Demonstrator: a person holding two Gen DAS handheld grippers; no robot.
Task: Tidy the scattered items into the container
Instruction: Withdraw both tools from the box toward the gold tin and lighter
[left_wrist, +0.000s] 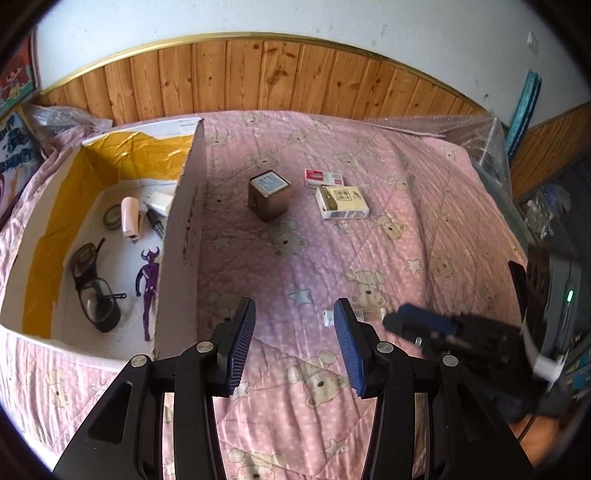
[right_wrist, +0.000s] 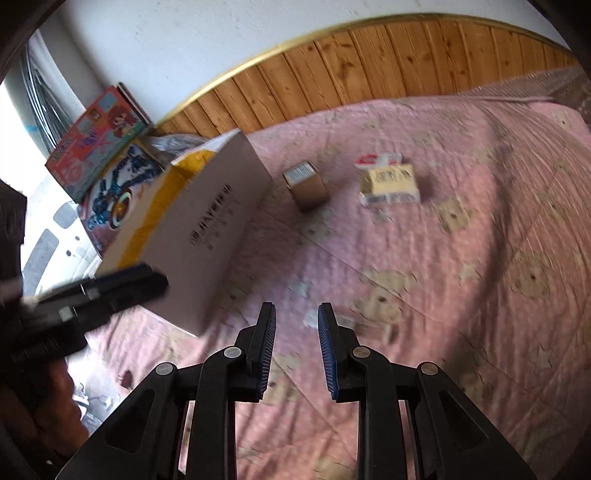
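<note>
The cardboard box (left_wrist: 177, 236) sat at the bed's left edge, already holding glasses (left_wrist: 94, 288) and a purple figure (left_wrist: 147, 280). A brown cube (left_wrist: 269, 195) and two packets (left_wrist: 341, 202) lay mid-bed (left_wrist: 424, 229), their labels unreadable. Both the left gripper (left_wrist: 295, 334) and right gripper (right_wrist: 297, 341) hovered with jaws apart, empty, probably ready to grasp.

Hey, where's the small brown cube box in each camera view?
Left wrist view: brown cube box, upper centre, on the pink quilt.
Right wrist view: brown cube box, upper centre, blurred.
Shared landmark: the cardboard container's side wall, left of it in both.
</note>
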